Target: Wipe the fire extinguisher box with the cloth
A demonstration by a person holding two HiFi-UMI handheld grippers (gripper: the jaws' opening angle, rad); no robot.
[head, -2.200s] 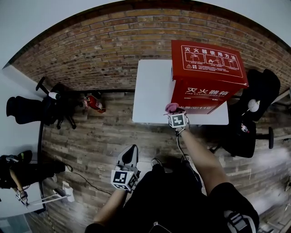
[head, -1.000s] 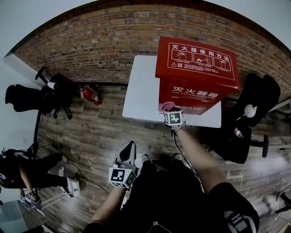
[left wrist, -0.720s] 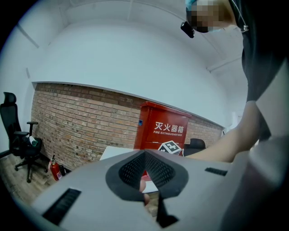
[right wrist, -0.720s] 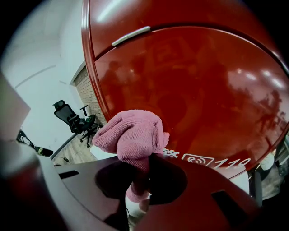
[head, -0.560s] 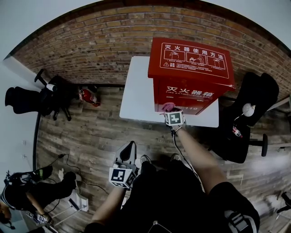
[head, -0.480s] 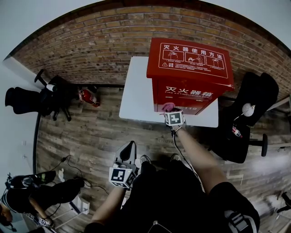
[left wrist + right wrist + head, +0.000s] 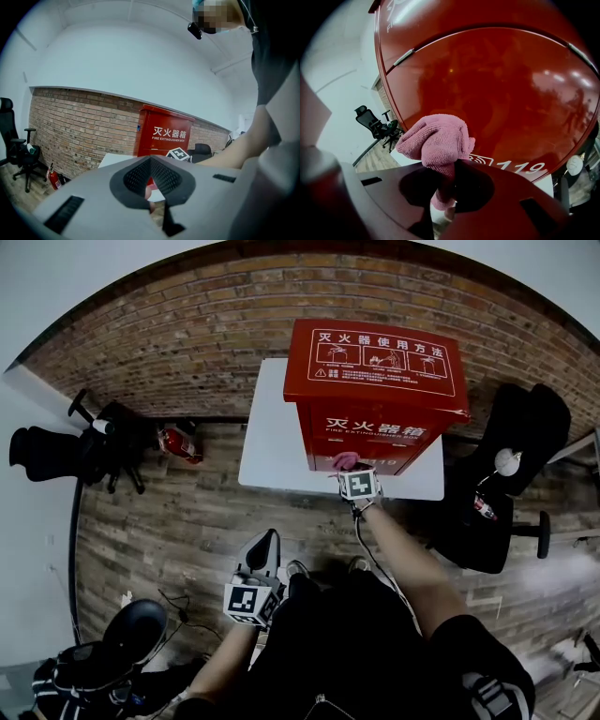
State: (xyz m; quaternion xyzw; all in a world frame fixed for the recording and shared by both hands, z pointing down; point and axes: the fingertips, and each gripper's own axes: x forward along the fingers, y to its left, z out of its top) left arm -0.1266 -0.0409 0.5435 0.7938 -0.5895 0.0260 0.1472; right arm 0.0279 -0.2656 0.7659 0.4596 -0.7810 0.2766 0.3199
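A: State of right gripper?
B: Jaws clamped on bunched pink terry cloth, at lower front of red metal fire extinguisher box on white rectangular table.
A: And left gripper?
B: Jaws together, empty, held low, well apart from box.

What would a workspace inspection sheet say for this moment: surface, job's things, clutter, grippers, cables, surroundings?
Surface: white table, bare beside the box.
Job's things: red fire extinguisher box stands upright on the table; pink cloth is bunched at the box's lower front, contact not certain.
Clutter: nothing seen on the table.
Grippers: right hand-held gripper shut on the cloth; left hand-held gripper shut, empty, held low away from the table.
Cables: thin cable runs from the right hand-held gripper along the forearm.
Surroundings: brick wall, wood floor, small fire extinguisher on the floor, black office chair at left.
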